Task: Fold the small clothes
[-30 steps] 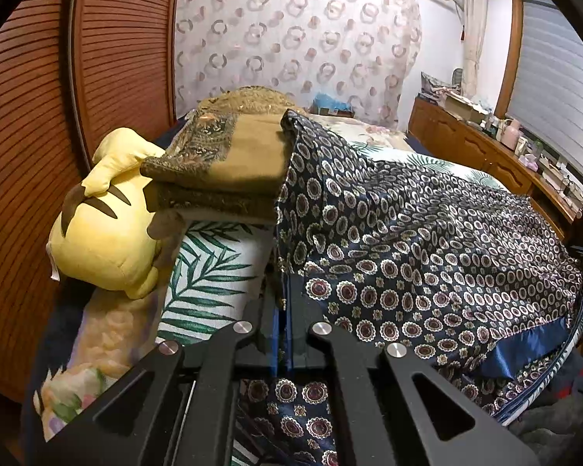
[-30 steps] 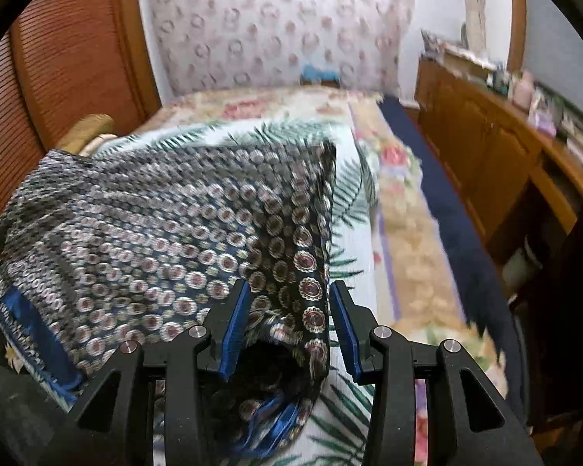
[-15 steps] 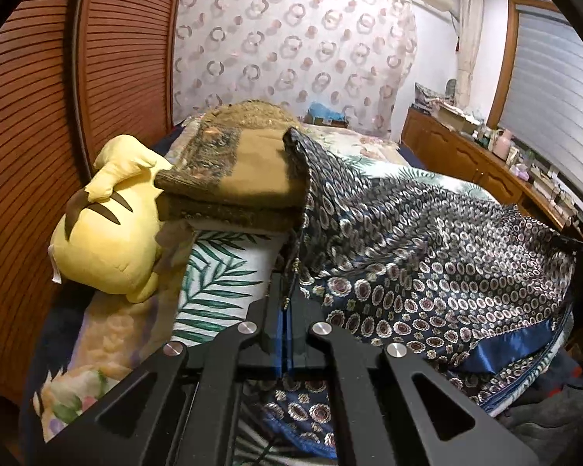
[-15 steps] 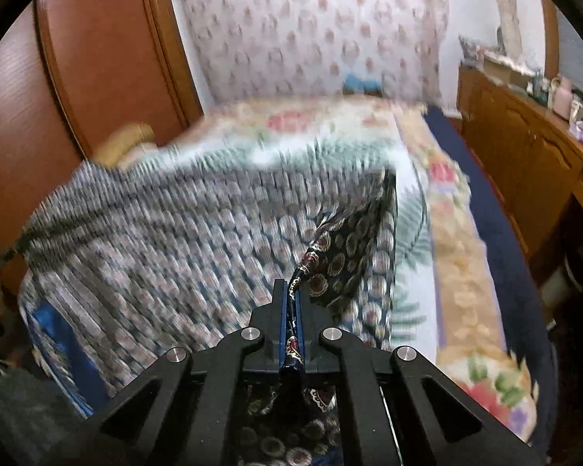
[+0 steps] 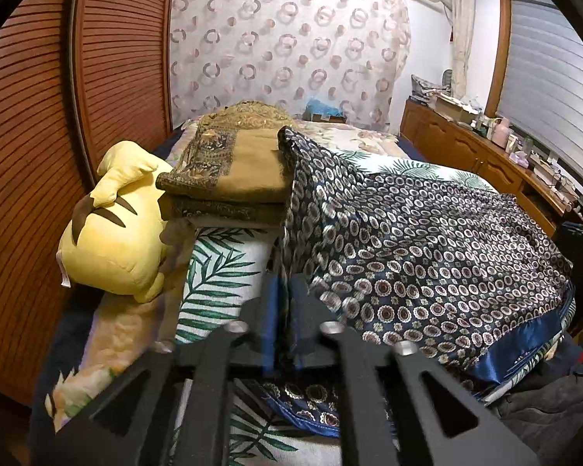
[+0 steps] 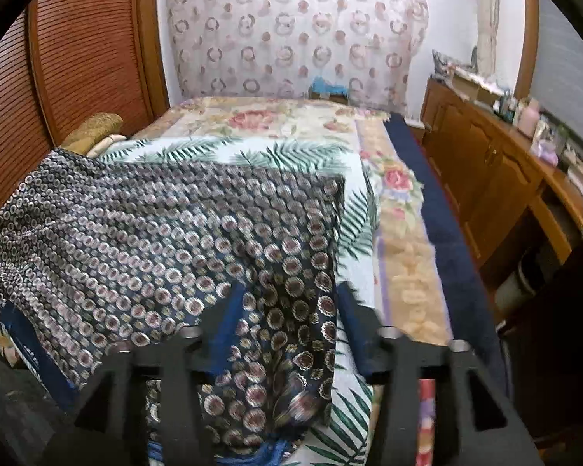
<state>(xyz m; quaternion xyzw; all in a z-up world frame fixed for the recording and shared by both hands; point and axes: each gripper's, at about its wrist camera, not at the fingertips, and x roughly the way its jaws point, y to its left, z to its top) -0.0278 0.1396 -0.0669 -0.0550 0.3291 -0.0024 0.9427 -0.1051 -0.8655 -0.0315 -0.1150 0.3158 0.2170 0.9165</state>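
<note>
both grippers have just let their jaws part: the right gripper (image 6: 287,310) now stands wide, its blue pads clear of the cloth that still drapes between them, where half a second ago it was pinched flat shut on that fold; the left gripper (image 5: 283,310) has opened only a narrow gap, and a thin edge of fabric still runs up through it, though with the blur i cannot tell if the pads touch it. going by size: the bed (image 6: 404,233), with its floral and palm-leaf cover, carries everything. on it the navy patterned garment (image 5: 427,256) lies spread across the near part, its satin blue hem (image 5: 524,349) hanging toward the near edge, its far left corner leaning against the stack of folded brown cloths (image 5: 245,178). beside that stack sits a yellow plush toy (image 5: 116,233). by the look of it a fold has just been laid down and released, so the garment rests on its own now; the next grasp probably has to find fresh corners for a further fold, since the piece still lies broad.
</note>
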